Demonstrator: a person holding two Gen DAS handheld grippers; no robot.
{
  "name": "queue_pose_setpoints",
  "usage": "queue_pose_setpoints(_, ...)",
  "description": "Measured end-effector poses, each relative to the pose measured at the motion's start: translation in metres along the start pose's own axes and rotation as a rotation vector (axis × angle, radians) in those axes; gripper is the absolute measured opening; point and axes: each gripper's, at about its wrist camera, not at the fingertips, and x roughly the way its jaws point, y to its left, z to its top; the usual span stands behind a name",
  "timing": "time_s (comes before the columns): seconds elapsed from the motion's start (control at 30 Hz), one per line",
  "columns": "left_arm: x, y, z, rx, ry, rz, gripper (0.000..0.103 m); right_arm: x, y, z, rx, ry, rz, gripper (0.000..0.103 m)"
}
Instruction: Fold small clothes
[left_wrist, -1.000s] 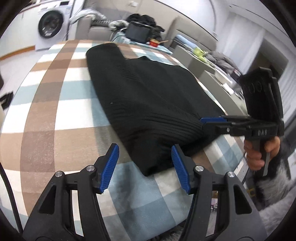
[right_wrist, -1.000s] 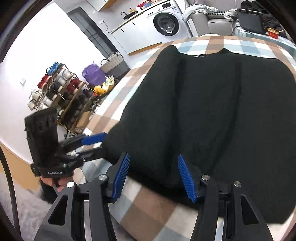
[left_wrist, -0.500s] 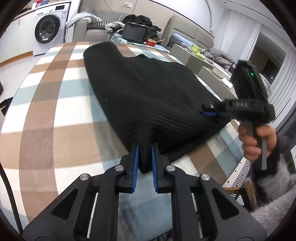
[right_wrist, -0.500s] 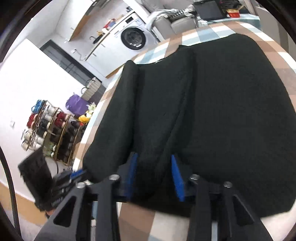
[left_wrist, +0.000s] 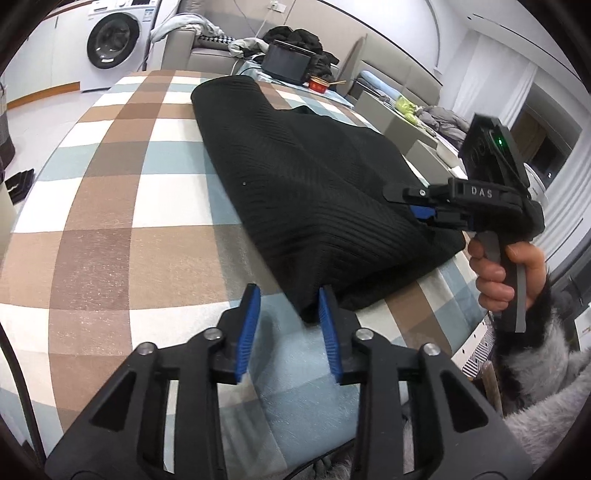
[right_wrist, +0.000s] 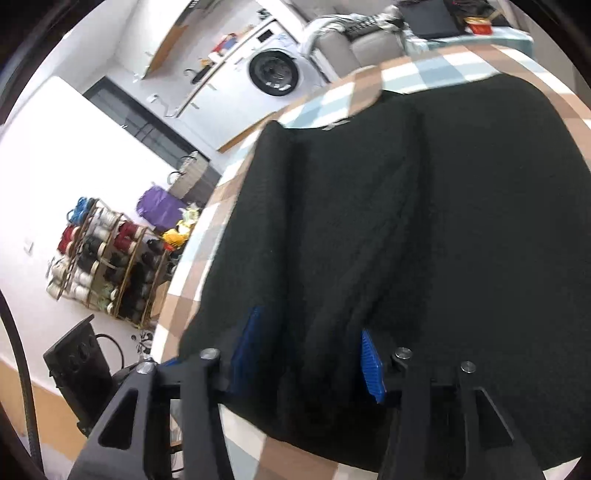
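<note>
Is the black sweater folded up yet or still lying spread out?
Mostly spread. The sweater lies flat along the checked table; only its left side looks turned inward, and its near hem is not yet folded over.

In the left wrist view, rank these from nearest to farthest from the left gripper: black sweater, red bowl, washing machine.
1. black sweater: its near corner lies just ahead of the left gripper, by the right pad.
2. red bowl: beyond the sweater's far end, right of centre.
3. washing machine: far left, on the floor past the checked table.
</note>
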Motion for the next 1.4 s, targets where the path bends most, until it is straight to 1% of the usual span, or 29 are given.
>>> queue_pose_setpoints(0.07, 0.0, 0.003, 0.001, -0.015, -0.004, 0.001, 0.038, 0.002, -0.004, 0.0, 0.014, 0.02, 0.033, 0.051)
queue_pose_setpoints(0.13, 0.0, 0.005, 0.002, -0.031, -0.002, -0.017, 0.038, 0.01, -0.003, 0.004, 0.008, 0.035, 0.069, 0.051)
queue_pose_setpoints(0.2, -0.002, 0.008, 0.003, -0.041, -0.01, -0.029, 0.038, 0.017, 0.0, 0.009, -0.013, 0.04, 0.075, 0.051)
queue_pose_setpoints(0.27, -0.005, 0.009, 0.003, -0.046, -0.017, -0.022, 0.04, 0.023, 0.003, 0.015, -0.028, 0.036, 0.055, 0.05)
queue_pose_setpoints(0.3, -0.006, 0.01, 0.003, -0.05, -0.023, -0.021, 0.04, 0.029, 0.006, 0.02, -0.046, 0.035, 0.03, 0.046)
queue_pose_setpoints(0.37, -0.009, 0.012, 0.005, -0.063, -0.035, -0.019, 0.041, 0.036, 0.009, 0.025, -0.075, 0.038, -0.052, 0.01)
queue_pose_setpoints(0.4, -0.01, 0.013, 0.007, -0.068, -0.044, -0.015, 0.041, 0.038, 0.011, 0.027, -0.087, 0.04, -0.085, 0.006)
queue_pose_setpoints(0.43, -0.013, 0.014, 0.008, -0.071, -0.058, -0.012, 0.041, 0.036, 0.016, 0.031, -0.106, 0.039, -0.092, 0.004)
queue_pose_setpoints(0.47, -0.016, 0.015, 0.01, -0.076, -0.07, -0.011, 0.041, 0.027, 0.024, 0.034, -0.142, 0.01, -0.092, 0.003)
queue_pose_setpoints(0.53, -0.02, 0.018, 0.013, -0.092, -0.088, -0.015, 0.041, -0.011, 0.048, 0.04, -0.245, -0.089, -0.124, 0.003)
queue_pose_setpoints(0.6, -0.021, 0.021, 0.018, -0.104, -0.092, -0.025, 0.041, -0.054, 0.056, 0.044, -0.277, -0.175, -0.153, 0.003)
queue_pose_setpoints(0.63, -0.019, 0.021, 0.02, -0.102, -0.09, -0.024, 0.041, -0.077, 0.051, 0.043, -0.283, -0.224, -0.221, 0.003)
queue_pose_setpoints(0.67, -0.018, 0.021, 0.022, -0.098, -0.088, -0.022, 0.041, -0.089, 0.041, 0.041, -0.273, -0.244, -0.288, 0.003)
queue_pose_setpoints(0.7, -0.013, 0.02, 0.024, -0.092, -0.08, -0.021, 0.041, -0.094, 0.03, 0.039, -0.255, -0.238, -0.328, 0.003)
queue_pose_setpoints(0.73, -0.01, 0.018, 0.026, -0.091, -0.073, -0.023, 0.041, -0.096, 0.006, 0.034, -0.207, -0.199, -0.374, 0.003)
queue_pose_setpoints(0.77, -0.005, 0.017, 0.027, -0.091, -0.064, -0.03, 0.041, -0.093, -0.012, 0.029, -0.159, -0.164, -0.39, 0.003)
queue_pose_setpoints(0.83, 0.007, 0.013, 0.031, -0.092, -0.036, -0.047, 0.041, -0.083, -0.045, 0.02, -0.06, -0.102, -0.375, 0.005)
queue_pose_setpoints(0.87, 0.012, 0.011, 0.032, -0.09, -0.023, -0.051, 0.041, -0.079, -0.052, 0.016, -0.038, -0.083, -0.362, 0.008)
queue_pose_setpoints(0.9, 0.018, 0.008, 0.035, -0.084, -0.009, -0.053, 0.041, -0.075, -0.06, 0.011, -0.016, -0.055, -0.351, 0.008)
queue_pose_setpoints(0.93, 0.023, 0.006, 0.038, -0.078, 0.0, -0.051, 0.041, -0.074, -0.063, 0.008, -0.01, -0.048, -0.343, 0.011)
queue_pose_setpoints(0.97, 0.026, 0.003, 0.039, -0.074, 0.005, -0.053, 0.042, -0.075, -0.064, 0.006, -0.012, -0.049, -0.33, 0.016)
queue_pose_setpoints(1.0, 0.029, 0.002, 0.04, -0.072, 0.009, -0.054, 0.043, -0.076, -0.063, 0.005, -0.012, -0.055, -0.317, 0.019)
queue_pose_setpoints(1.03, 0.032, 0.0, 0.043, -0.071, 0.011, -0.061, 0.047, -0.08, -0.064, 0.002, -0.013, -0.065, -0.29, 0.025)
queue_pose_setpoints(1.07, 0.036, -0.001, 0.045, -0.069, 0.01, -0.067, 0.051, -0.082, -0.065, -0.002, -0.015, -0.073, -0.282, 0.032)
queue_pose_setpoints(1.13, 0.043, -0.002, 0.052, -0.081, 0.0, -0.066, 0.052, -0.091, -0.066, -0.004, -0.01, -0.097, -0.282, 0.038)
queue_pose_setpoints(1.27, 0.066, 0.002, 0.07, -0.118, 0.009, -0.078, 0.052, -0.097, -0.079, -0.002, 0.032, -0.126, -0.247, 0.039)
queue_pose_setpoints(1.4, 0.094, 0.002, 0.091, -0.133, 0.033, -0.072, 0.052, -0.086, -0.088, 0.009, 0.08, -0.137, -0.223, 0.039)
